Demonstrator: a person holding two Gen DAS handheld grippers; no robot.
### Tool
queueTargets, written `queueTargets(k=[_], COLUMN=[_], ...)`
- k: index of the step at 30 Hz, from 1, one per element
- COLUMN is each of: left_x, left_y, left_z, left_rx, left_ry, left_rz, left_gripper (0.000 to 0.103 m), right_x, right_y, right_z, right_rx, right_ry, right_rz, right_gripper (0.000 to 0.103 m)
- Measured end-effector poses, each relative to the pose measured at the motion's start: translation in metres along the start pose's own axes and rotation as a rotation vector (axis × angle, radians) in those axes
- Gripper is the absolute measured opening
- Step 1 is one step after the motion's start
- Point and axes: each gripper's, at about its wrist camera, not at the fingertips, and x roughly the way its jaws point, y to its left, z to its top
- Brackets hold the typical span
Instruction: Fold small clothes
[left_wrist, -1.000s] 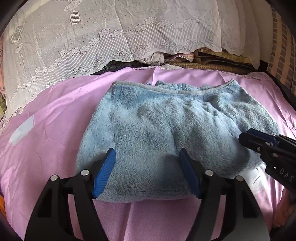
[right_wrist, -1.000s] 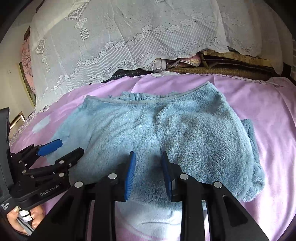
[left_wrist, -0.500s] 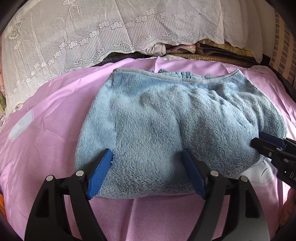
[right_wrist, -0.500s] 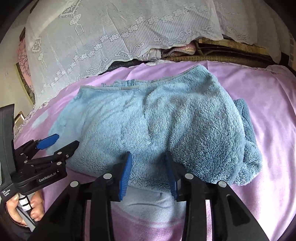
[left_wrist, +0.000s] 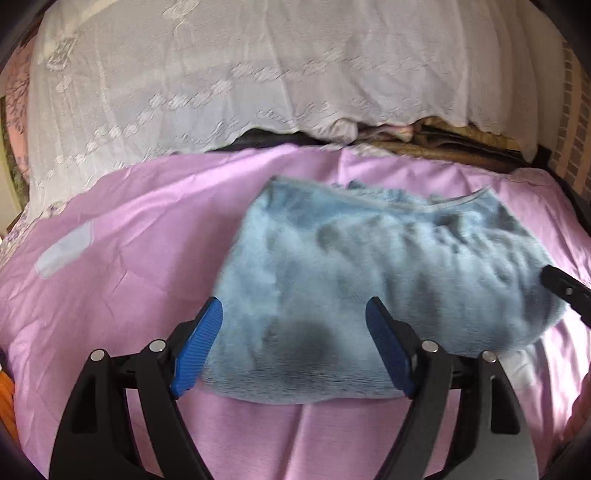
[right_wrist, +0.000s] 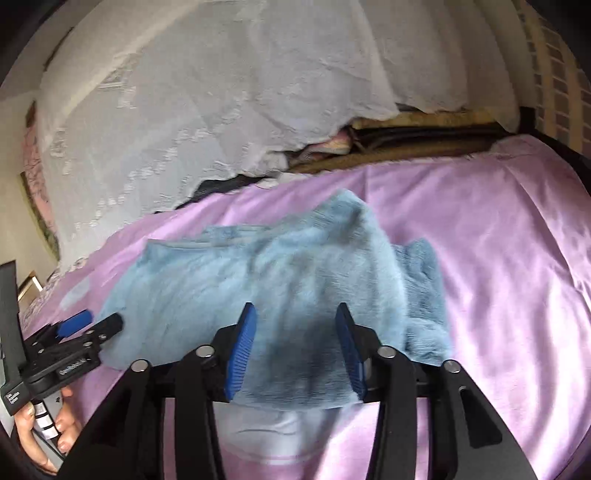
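Note:
A fluffy light-blue garment (left_wrist: 369, 277) lies folded on the pink sheet (left_wrist: 129, 277). My left gripper (left_wrist: 294, 306) stands open over its near left edge, with the fleece between the blue pads (left_wrist: 199, 350) but not pinched. The right gripper's tip (left_wrist: 565, 291) shows at the garment's right end. In the right wrist view the same garment (right_wrist: 277, 280) lies under my right gripper (right_wrist: 295, 310), whose jaws are opening with fleece between them, unpressed. The left gripper (right_wrist: 88, 325), held by a hand (right_wrist: 40, 424), sits at the garment's left end.
A white lace cloth (left_wrist: 221, 74) hangs over a pile behind the bed. Stacked folded fabrics (left_wrist: 443, 136) lie at the back right. A white patch on the sheet (right_wrist: 280, 435) shows under the garment's near edge. Pink sheet (right_wrist: 498, 258) stretches to the right.
The right jaws have spread apart from nearly closed. The left jaws have widened a little and the left gripper has slid left along the garment's near edge. The right view has rolled.

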Motion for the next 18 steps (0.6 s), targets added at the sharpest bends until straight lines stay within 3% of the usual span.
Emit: queueTargets(k=[2,4,9,13,18], left_x=[0.024,0.038,0.033,0.017,-0.004], left_y=[0.008,0.019,0.027,0.016,0.006], left_z=[-0.007,-0.01,-0.01,-0.007,0.001], left_rx=[-0.02,-0.087,-0.126,-0.077,-0.067], left_ry=[0.085,0.15,0.133,0.075,0.019], left_rz=[0.017,-0.057,-0.067,-0.023,-0.046], left_gripper=[0.081,0.085,0.088,0.087,0.087], right_x=[0.019,0.026,0.024,0.009,-0.007], right_y=[-0.013,-0.016,-0.006,-0.021,-0.03], right_z=[-0.005,-0.008,-0.009,-0.008,-0.012], right_rx=[0.033,0.035,-0.011,0.074,0.127], right_ry=[0.079,0.096,0.082,0.034,0.019], right_rz=[-0.013,-0.004,-0.017,0.048,0.08], right_gripper=[0.047,0.048,0.055,0.055,0.055])
